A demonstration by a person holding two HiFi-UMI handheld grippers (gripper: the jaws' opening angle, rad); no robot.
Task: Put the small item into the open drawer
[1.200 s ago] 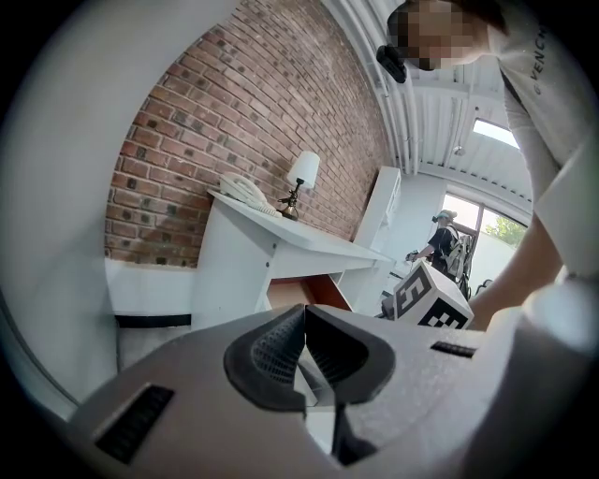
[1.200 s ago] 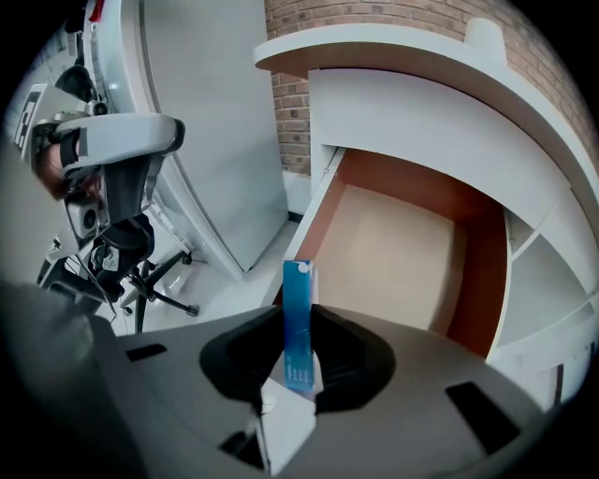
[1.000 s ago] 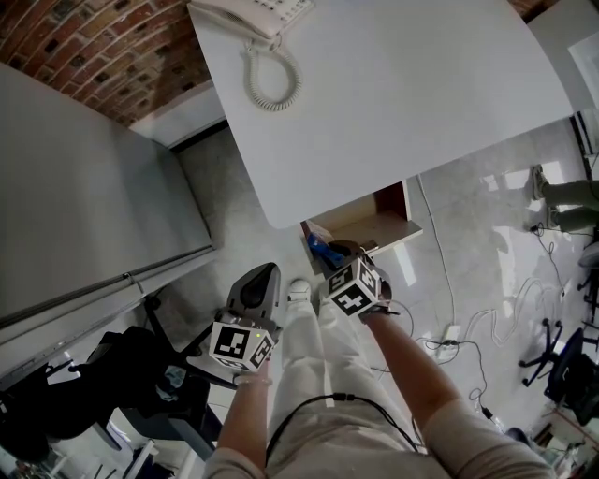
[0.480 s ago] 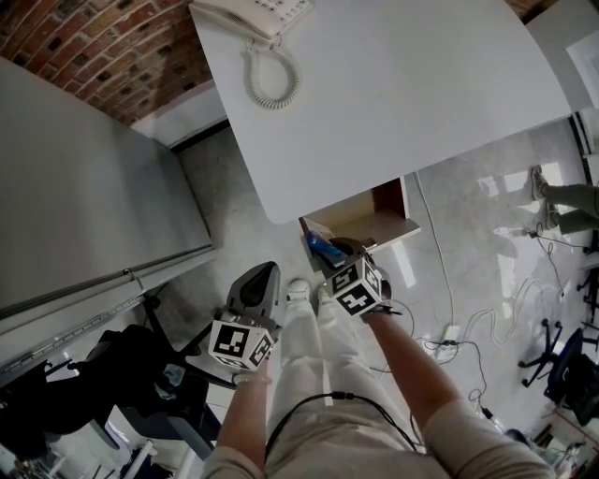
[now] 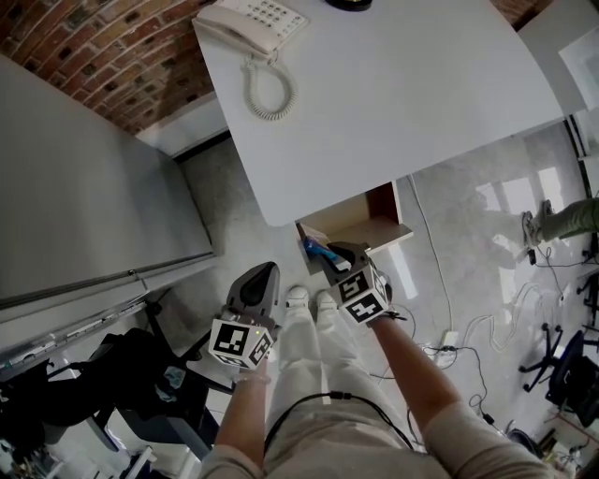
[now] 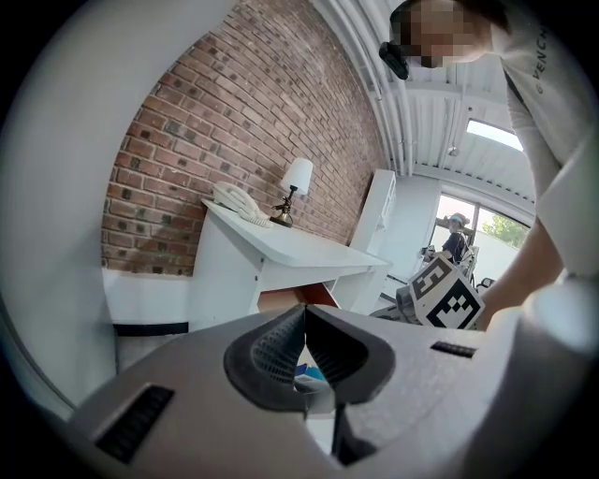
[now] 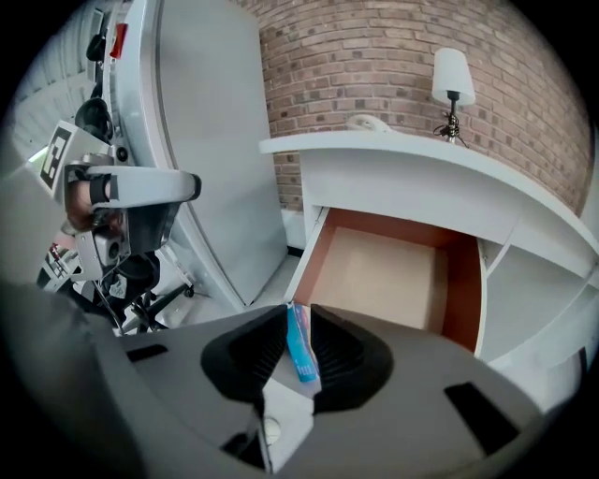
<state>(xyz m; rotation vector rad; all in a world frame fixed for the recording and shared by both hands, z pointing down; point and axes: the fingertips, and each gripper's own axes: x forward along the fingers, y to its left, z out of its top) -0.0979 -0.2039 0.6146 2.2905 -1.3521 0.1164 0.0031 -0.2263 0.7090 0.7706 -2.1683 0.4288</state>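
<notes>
A small flat blue packet [image 7: 299, 342] stands on edge between the pads of my right gripper [image 7: 299, 320]. Its jaws have just been closing, and they now hold the packet. The open drawer [image 7: 384, 271] lies straight ahead and below, wooden inside, with nothing lying in it. In the head view the right gripper [image 5: 328, 258] and the blue packet [image 5: 315, 250] hang at the drawer's [image 5: 360, 224] near left corner, under the white desk [image 5: 374, 103]. My left gripper [image 5: 257, 285] hangs lower left with its tips together [image 6: 304, 318] and nothing in them.
A corded phone [image 5: 251, 23] lies on the desk's far left, and a small lamp [image 7: 451, 79] stands at its back by the brick wall. A large grey cabinet [image 5: 84, 187] stands to the left. Office chairs [image 5: 140, 374] and floor cables [image 5: 449, 332] surround my legs.
My right gripper has risen a little with the blue packet, nearer the drawer's front edge. The left gripper has stayed in place.
</notes>
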